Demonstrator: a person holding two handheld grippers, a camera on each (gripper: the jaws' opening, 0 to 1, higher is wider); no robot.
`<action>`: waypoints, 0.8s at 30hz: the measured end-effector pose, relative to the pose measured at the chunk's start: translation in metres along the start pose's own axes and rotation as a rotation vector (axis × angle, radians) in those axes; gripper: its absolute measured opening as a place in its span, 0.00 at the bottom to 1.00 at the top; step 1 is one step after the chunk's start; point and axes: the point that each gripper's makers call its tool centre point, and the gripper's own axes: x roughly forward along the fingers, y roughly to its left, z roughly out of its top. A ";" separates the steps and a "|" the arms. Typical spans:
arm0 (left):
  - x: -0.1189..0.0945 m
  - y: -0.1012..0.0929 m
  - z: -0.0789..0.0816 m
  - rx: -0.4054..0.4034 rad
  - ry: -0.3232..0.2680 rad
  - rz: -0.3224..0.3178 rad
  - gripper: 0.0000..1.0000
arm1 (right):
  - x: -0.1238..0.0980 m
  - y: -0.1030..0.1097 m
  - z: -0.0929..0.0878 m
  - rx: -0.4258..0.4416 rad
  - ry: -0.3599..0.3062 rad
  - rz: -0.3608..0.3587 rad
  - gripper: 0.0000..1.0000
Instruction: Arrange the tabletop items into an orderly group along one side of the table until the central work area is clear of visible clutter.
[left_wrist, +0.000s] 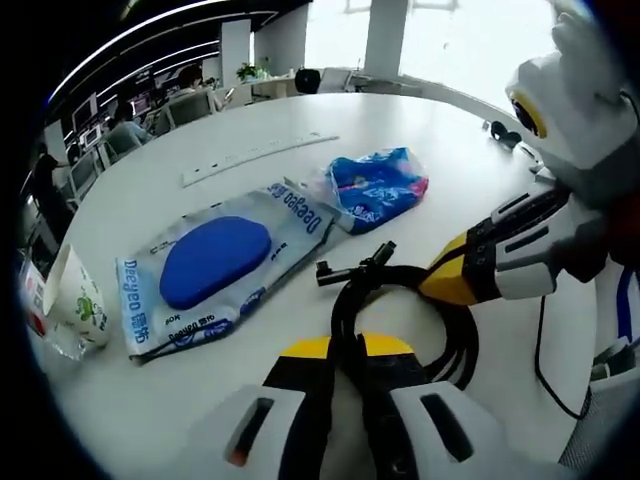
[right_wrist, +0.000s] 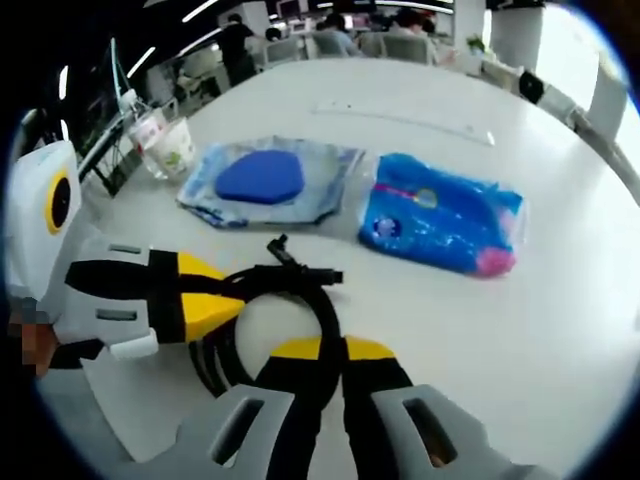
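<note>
The tidying is looking barely begun: the things are lying loosely across the middle of the round white table (left_wrist: 250, 420) rather than lined up along one edge. Going left to right in the left gripper view, a paper cup (left_wrist: 78, 300) is sitting near the table's left edge, a flat clear packet with a blue pad inside (left_wrist: 215, 262) is lying beside it toward the centre, a blue plastic pack (left_wrist: 375, 186) is resting just beyond that packet's far corner, and a coiled black cable (left_wrist: 400, 300) is lying nearest the person. Both tools are working on that cable. The left gripper (left_wrist: 345, 350) is appearing closed on the near side of the coil, its yellow-tipped jaws pinched around the strand. The right gripper (right_wrist: 322, 352) is likewise clamping the loop in the right gripper view, jaws nearly together with the cable between them. Each gripper is also reaching into the other's view from the side. Everything is remaining to be done: the cable, pack, packet and cup all need gathering at one edge.
</note>
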 end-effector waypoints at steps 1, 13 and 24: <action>0.001 0.000 0.000 -0.008 -0.005 0.000 0.07 | 0.000 0.000 0.000 0.005 -0.001 -0.002 0.03; 0.002 0.001 0.001 0.008 -0.008 0.013 0.09 | 0.000 0.000 -0.001 0.027 -0.031 -0.006 0.04; 0.002 -0.001 -0.002 0.004 -0.001 0.014 0.11 | -0.002 -0.003 -0.003 0.036 -0.057 -0.012 0.13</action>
